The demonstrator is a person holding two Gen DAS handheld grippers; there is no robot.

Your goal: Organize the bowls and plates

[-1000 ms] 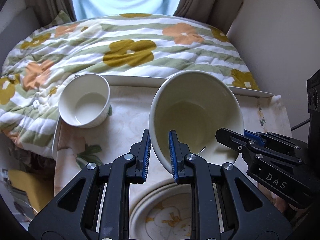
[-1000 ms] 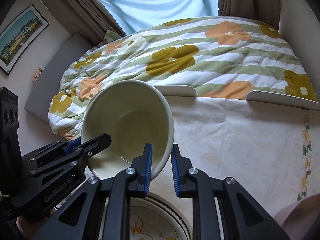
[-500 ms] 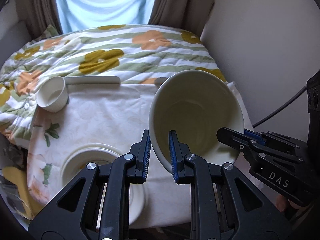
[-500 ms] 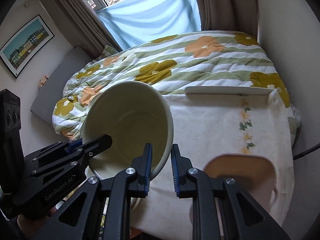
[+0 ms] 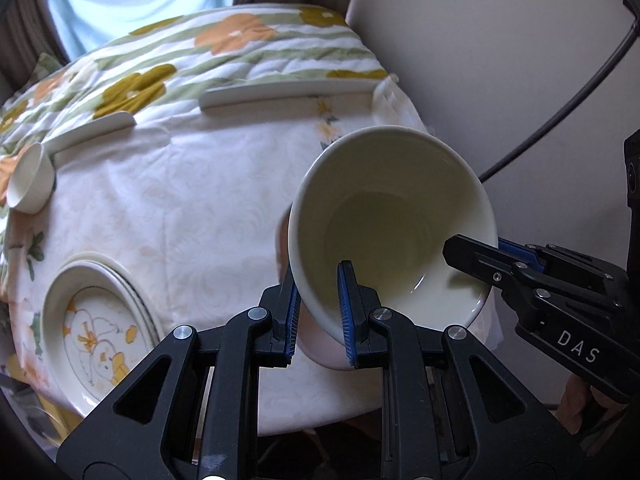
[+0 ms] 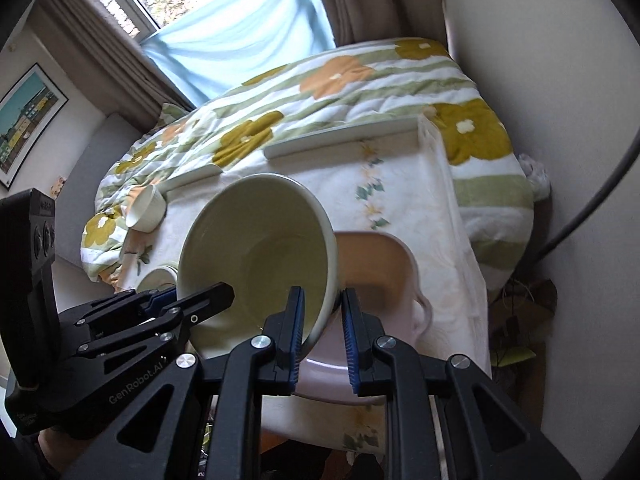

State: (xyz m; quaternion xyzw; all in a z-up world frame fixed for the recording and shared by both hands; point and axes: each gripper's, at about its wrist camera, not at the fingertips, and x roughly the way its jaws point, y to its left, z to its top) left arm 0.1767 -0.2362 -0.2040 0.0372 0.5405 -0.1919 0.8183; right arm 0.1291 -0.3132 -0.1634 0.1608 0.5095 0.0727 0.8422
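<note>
A large cream bowl (image 5: 392, 216) is held in the air between both grippers, tilted toward me. My left gripper (image 5: 318, 312) is shut on its left rim. My right gripper (image 6: 322, 328) is shut on its right rim; it shows in the left wrist view (image 5: 472, 252) too. The bowl (image 6: 256, 256) hangs just above a pink basin with handles (image 6: 380, 272) at the table's right side. A stack of patterned plates (image 5: 96, 328) sits at the near left. A small white bowl (image 5: 30, 184) stands at the far left.
The table has a white floral cloth (image 5: 192, 184) and raised white edge rails (image 5: 280, 94). A flowered quilt (image 6: 320, 92) lies on the bed behind. A wall and a black cable (image 5: 560, 112) are close on the right.
Both grippers have carried the large bowl to the right, from above the plate stack to above the pink basin, and lower. The plates and small bowl now lie far to the left.
</note>
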